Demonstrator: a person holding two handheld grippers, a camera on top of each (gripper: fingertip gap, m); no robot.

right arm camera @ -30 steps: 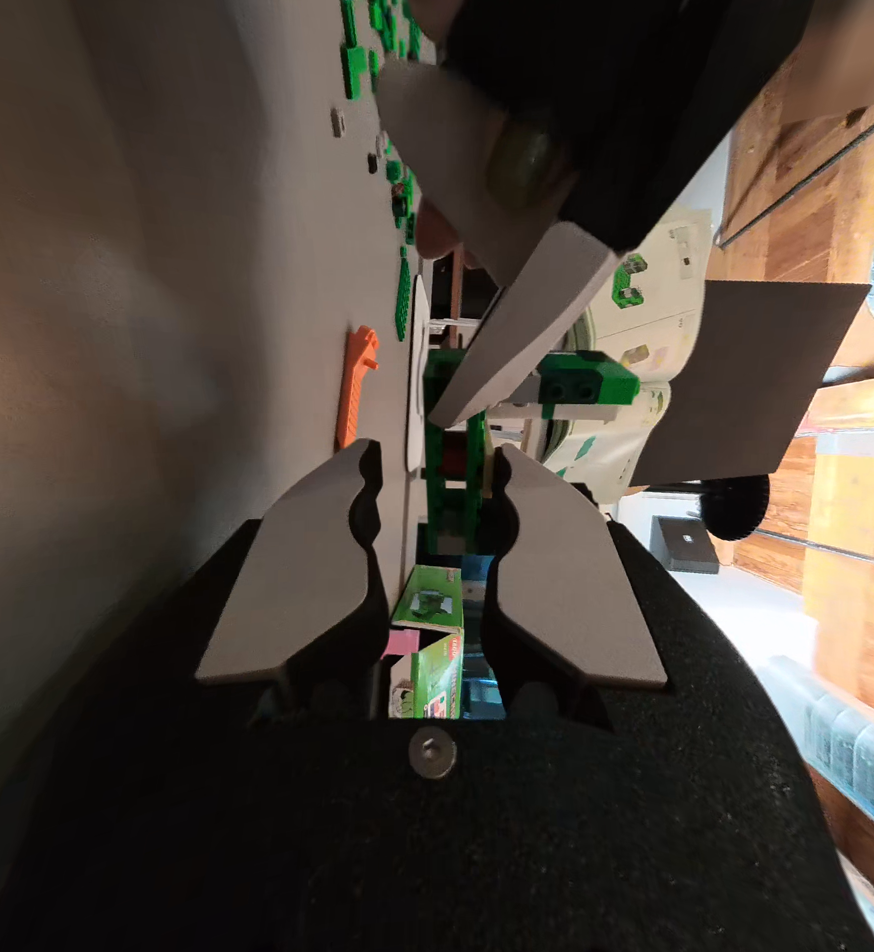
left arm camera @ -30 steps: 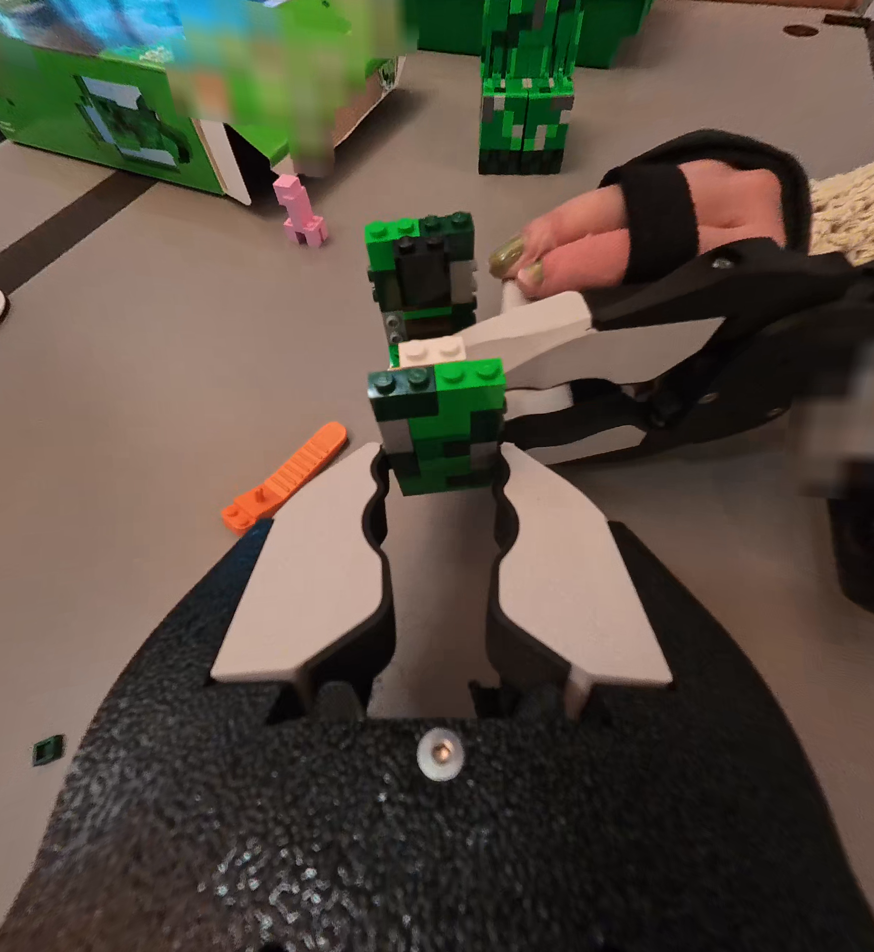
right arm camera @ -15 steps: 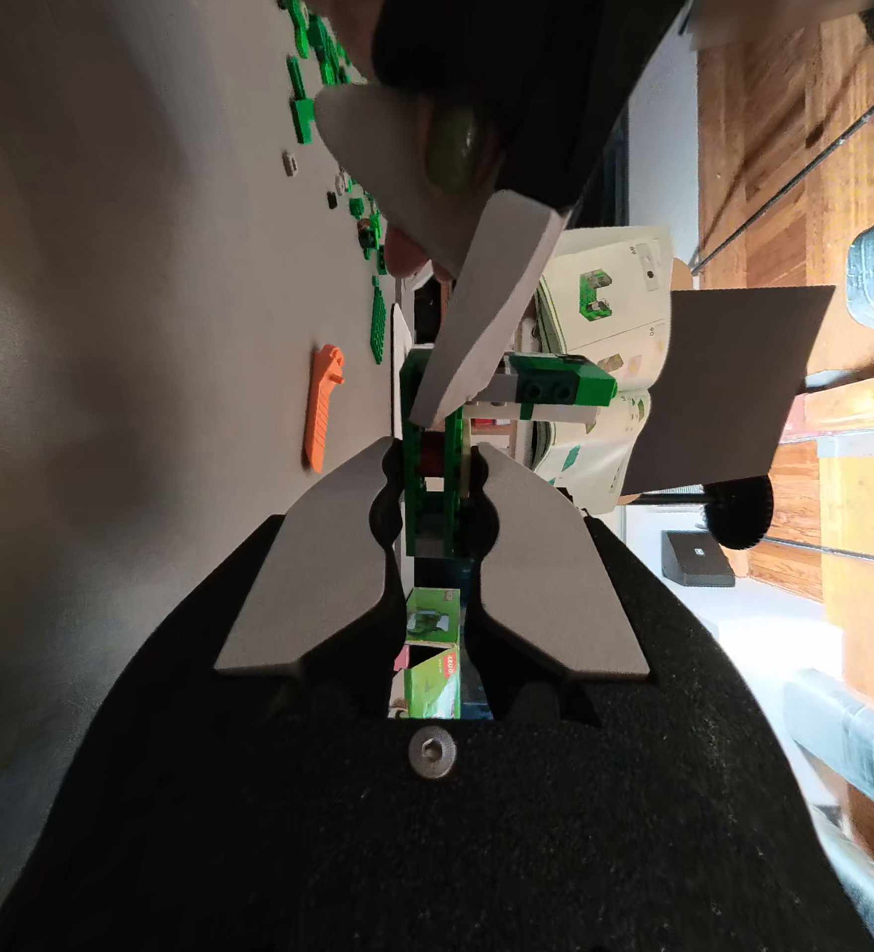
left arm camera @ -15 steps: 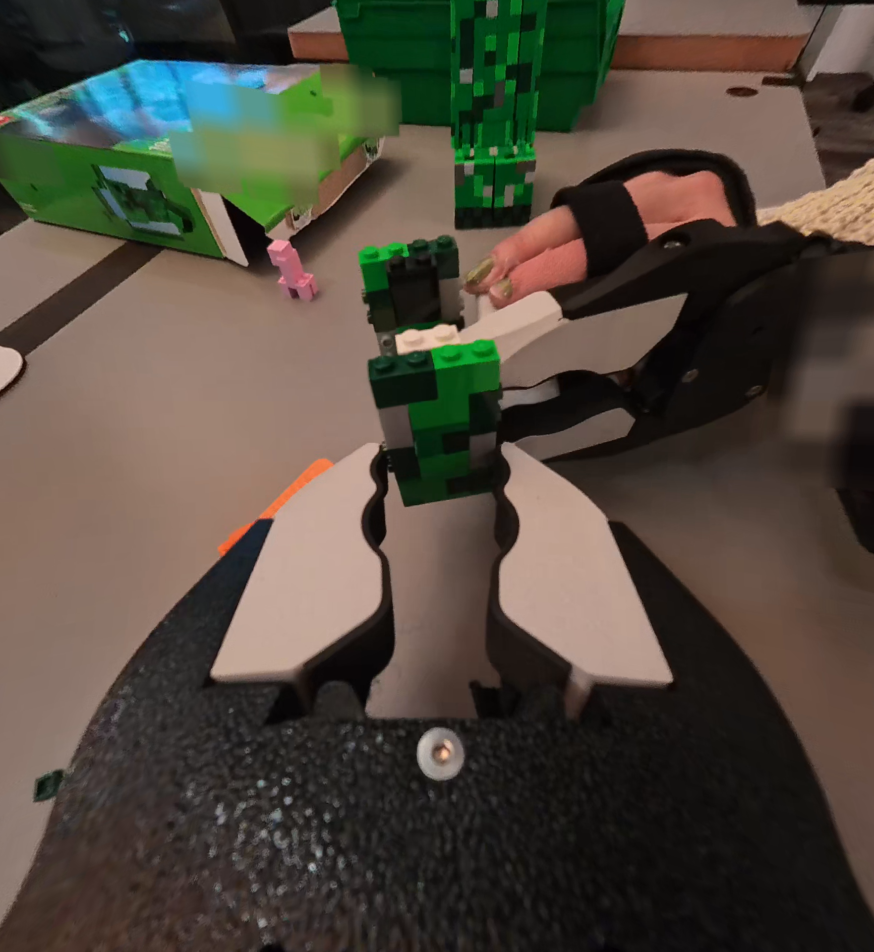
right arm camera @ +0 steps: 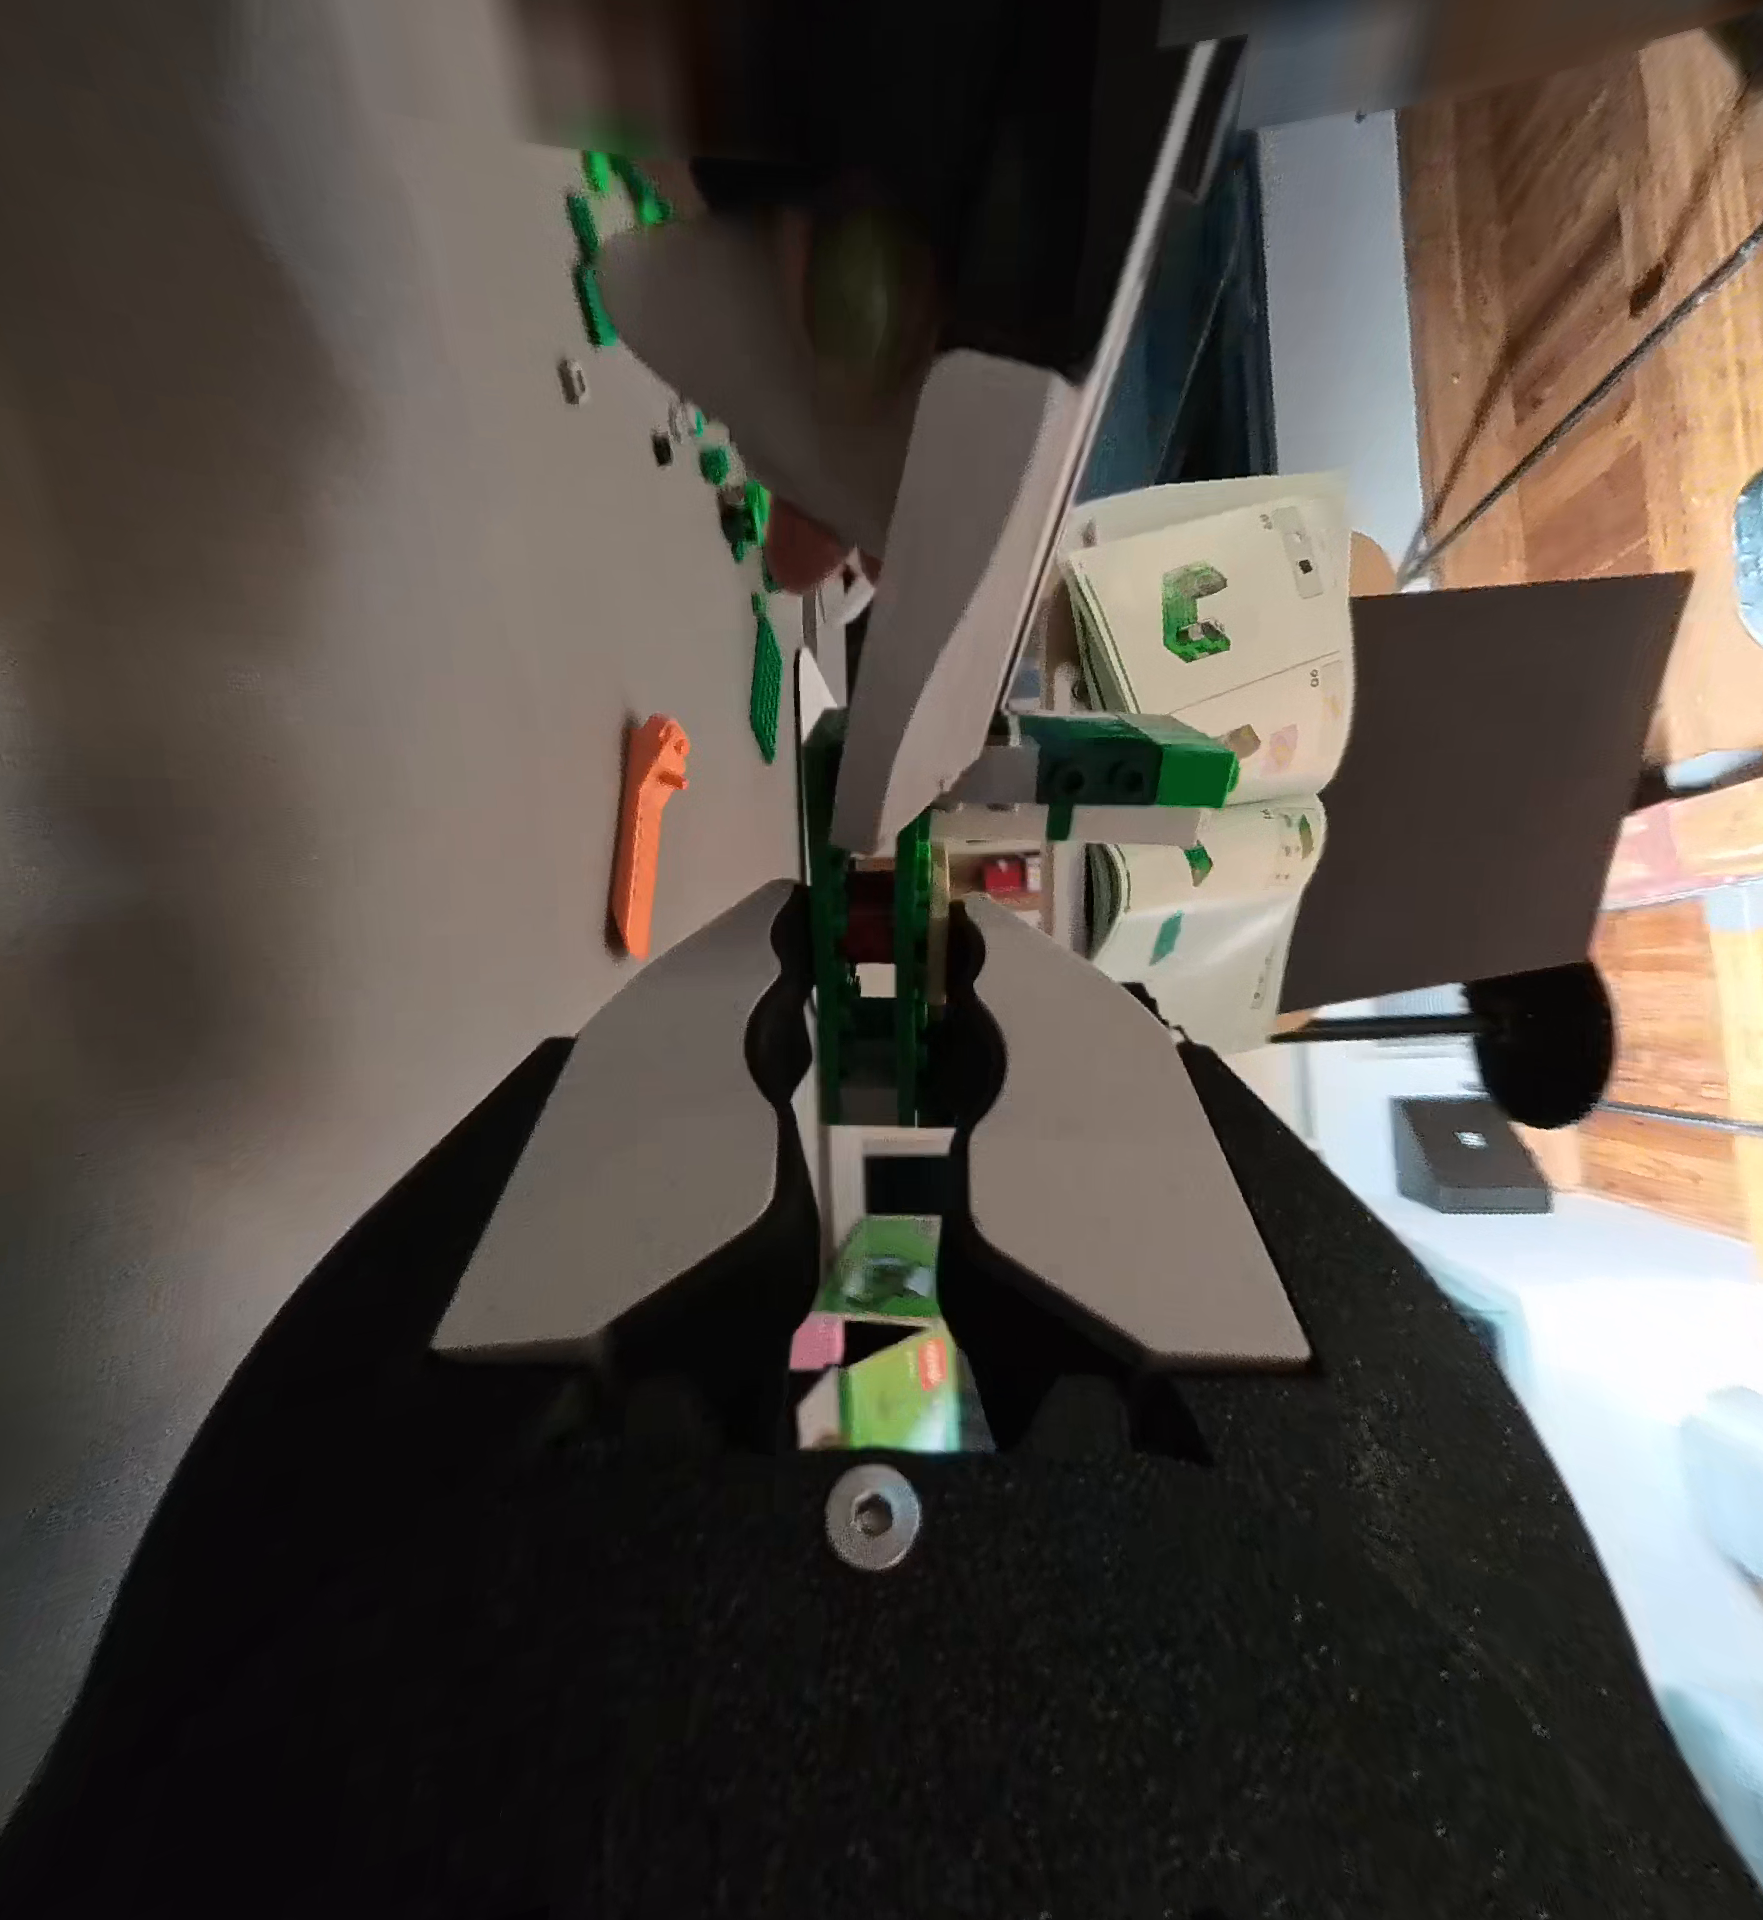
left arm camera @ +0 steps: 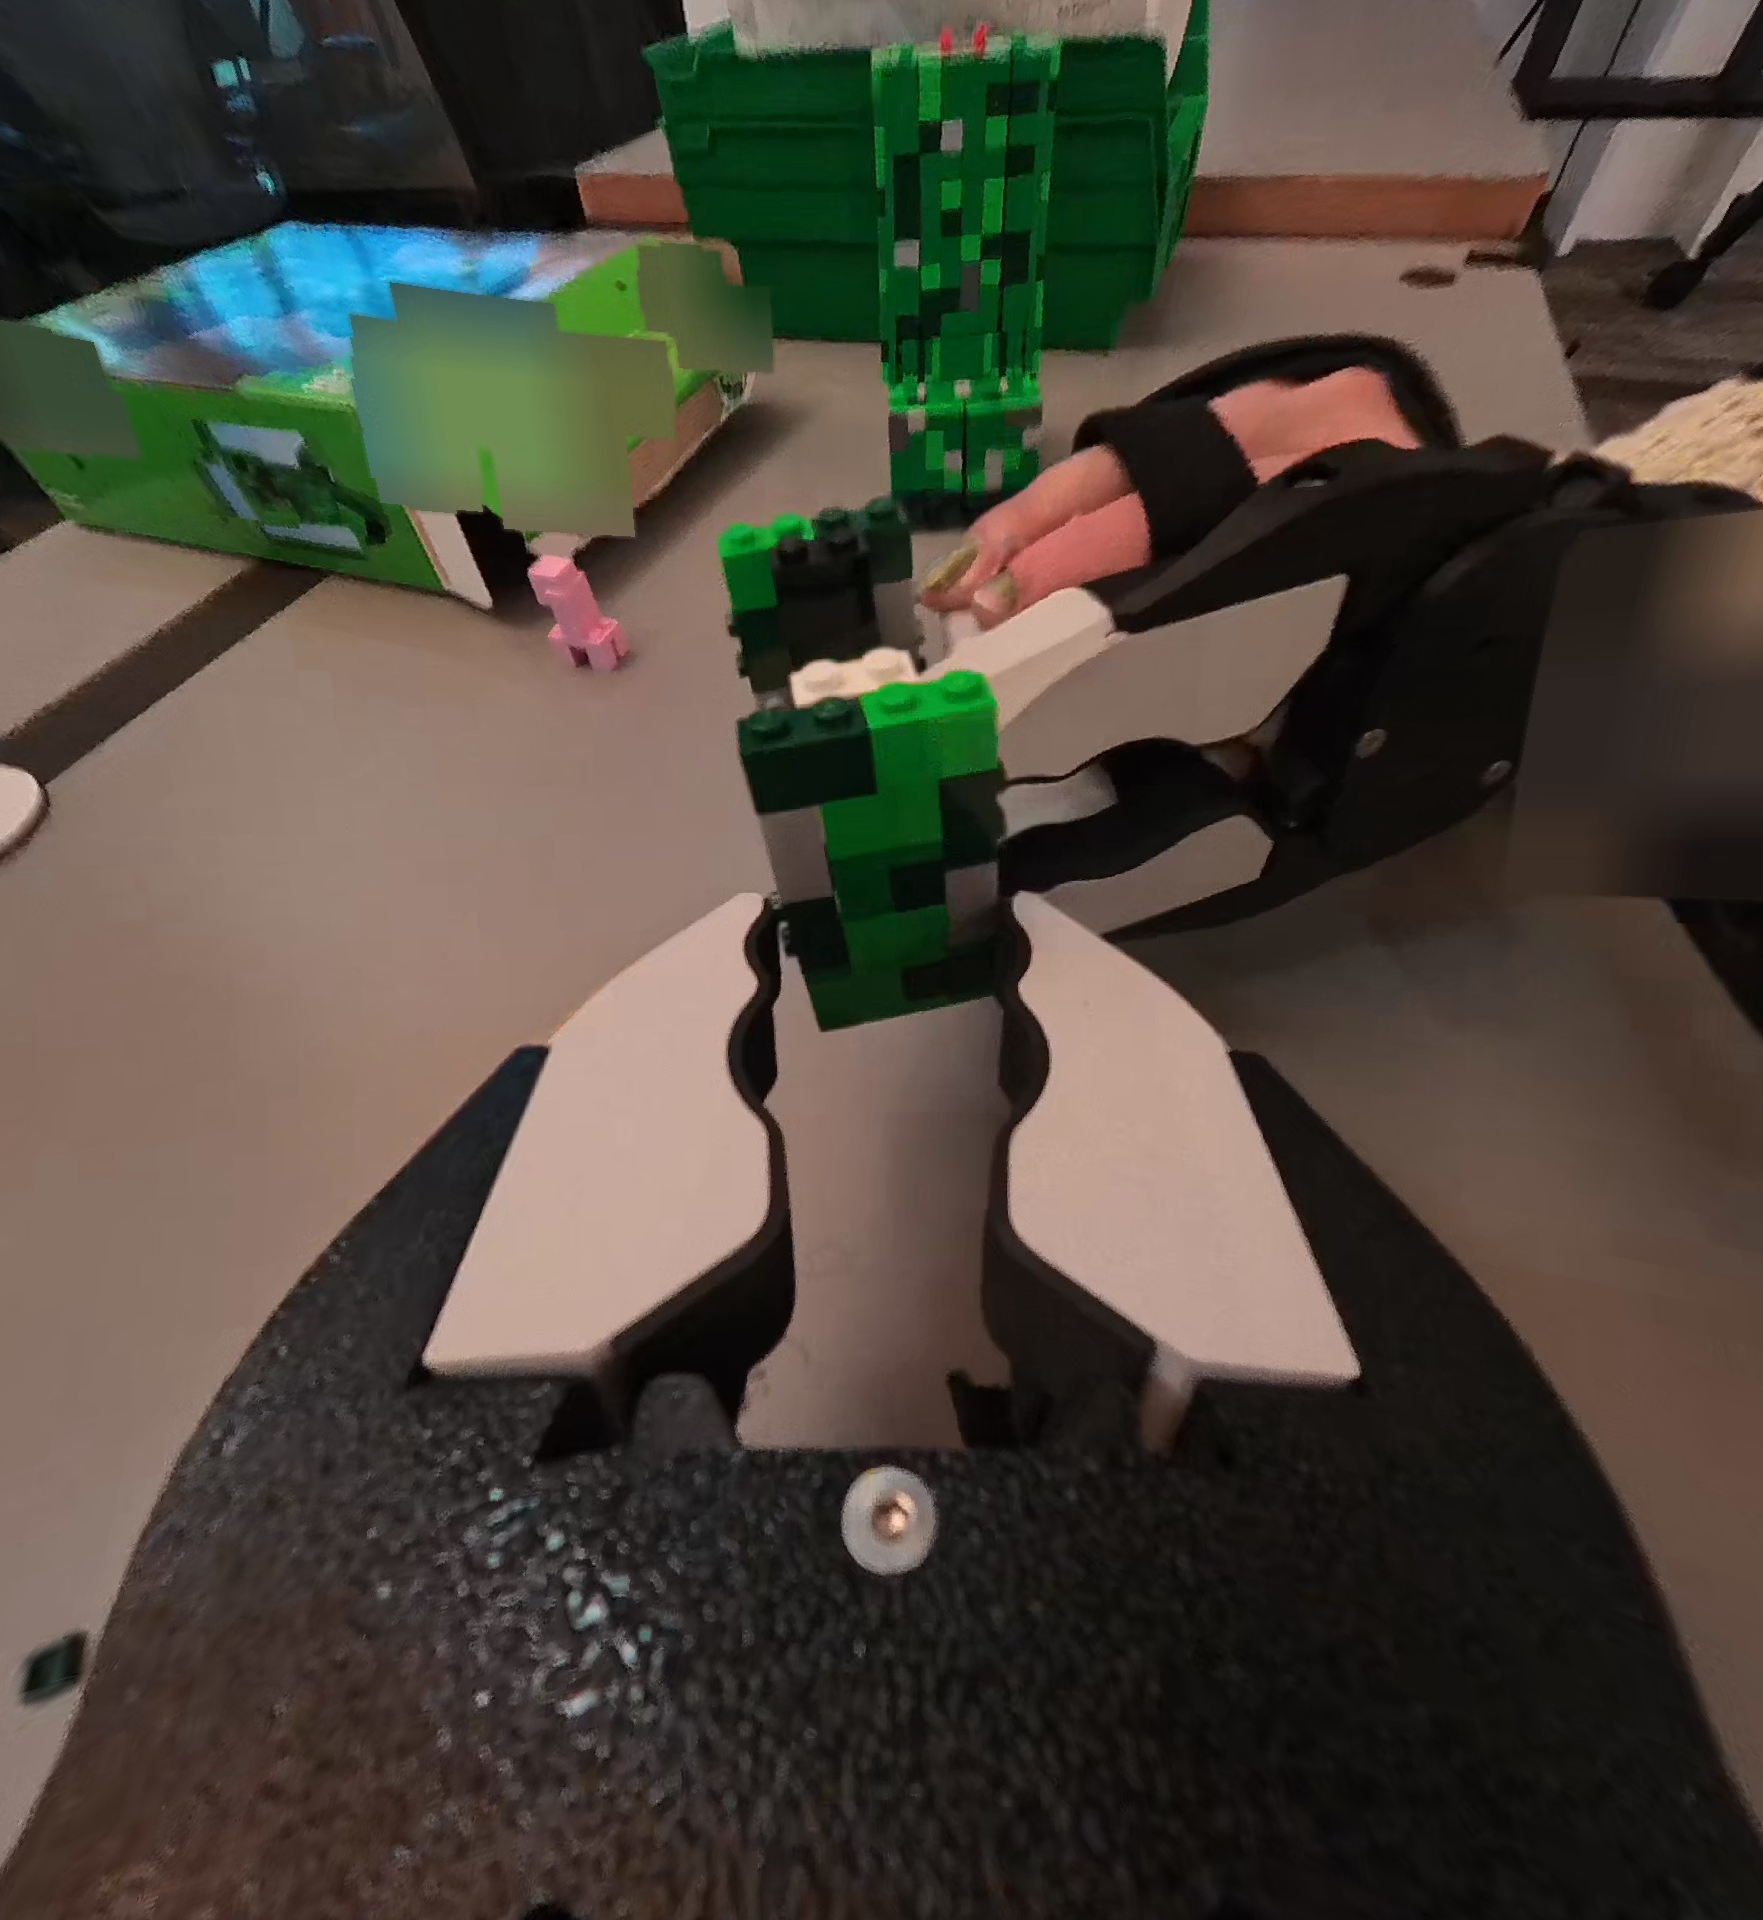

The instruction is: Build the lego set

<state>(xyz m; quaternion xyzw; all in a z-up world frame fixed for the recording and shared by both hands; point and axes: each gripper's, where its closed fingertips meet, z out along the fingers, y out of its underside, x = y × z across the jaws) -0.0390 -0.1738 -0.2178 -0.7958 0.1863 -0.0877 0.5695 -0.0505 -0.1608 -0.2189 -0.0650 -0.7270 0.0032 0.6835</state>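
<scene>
A green, black and grey brick build (left arm camera: 877,831) stands upright between my left gripper's (left arm camera: 887,925) fingertips, which are shut on its lower end. A white plate (left arm camera: 856,670) joins it to a rear green and black section (left arm camera: 815,592). My right gripper (left arm camera: 1002,748) reaches in from the right. In the right wrist view it (right arm camera: 877,925) is shut on the build's thin green frame (right arm camera: 872,997). A dark green brick (right arm camera: 1116,769) sticks out to the side. One of the left gripper's fingers (right arm camera: 939,623) comes down from above.
A green set box (left arm camera: 233,447), a pink figure (left arm camera: 576,613) and a tall finished green figure (left arm camera: 960,312) stand behind. An orange separator (right arm camera: 648,831) and loose green pieces (right arm camera: 596,301) lie on the grey table. An open instruction booklet (right arm camera: 1220,644) lies beyond.
My right gripper's jaws have closed onto the build. My left gripper keeps its hold. The left view has tilted up, and the orange separator has passed out of it.
</scene>
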